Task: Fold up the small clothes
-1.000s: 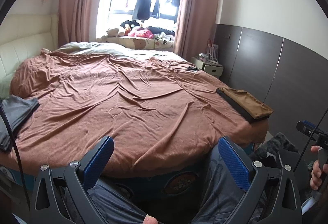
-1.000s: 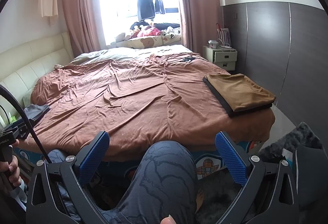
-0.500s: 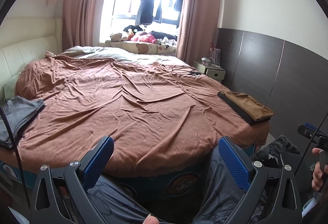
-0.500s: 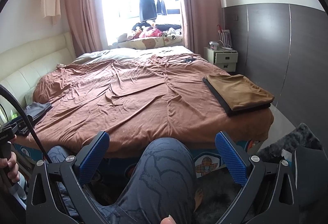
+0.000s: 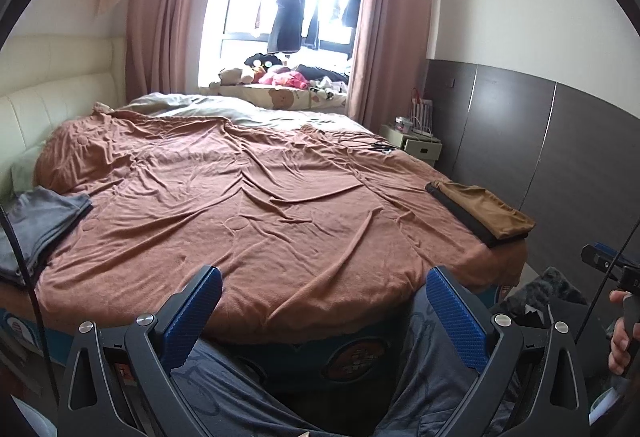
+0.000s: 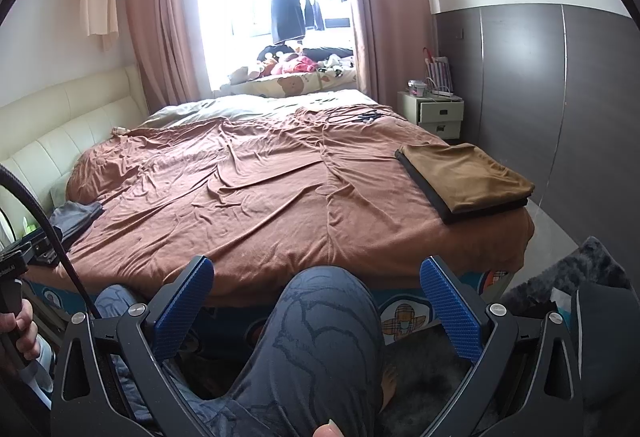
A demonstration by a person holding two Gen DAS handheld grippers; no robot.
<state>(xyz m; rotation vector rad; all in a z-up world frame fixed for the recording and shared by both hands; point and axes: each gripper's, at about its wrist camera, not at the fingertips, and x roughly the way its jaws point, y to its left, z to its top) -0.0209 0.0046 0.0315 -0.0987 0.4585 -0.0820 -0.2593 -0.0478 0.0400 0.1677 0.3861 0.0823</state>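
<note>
Left tool (image 5: 322,311): held low at the foot of the bed, blue-padded fingers spread wide, nothing between them.
Right tool (image 6: 316,301): also low at the bed's foot, fingers spread wide and holding nothing, above the person's knee (image 6: 320,321).
Bed (image 6: 256,197): covered with a wrinkled rust-brown blanket.
Grey garment (image 5: 36,225): lies loosely folded at the bed's left edge, well apart from both tools.
Folded stack (image 6: 466,177): a tan piece on top of a black one, lying flat at the bed's near right corner.
Nightstand (image 6: 438,113): beside the bed's far right side, against the dark wall panel.
Window (image 5: 296,5): dark clothes hang in front of it; soft toys sit on the sill.
</note>
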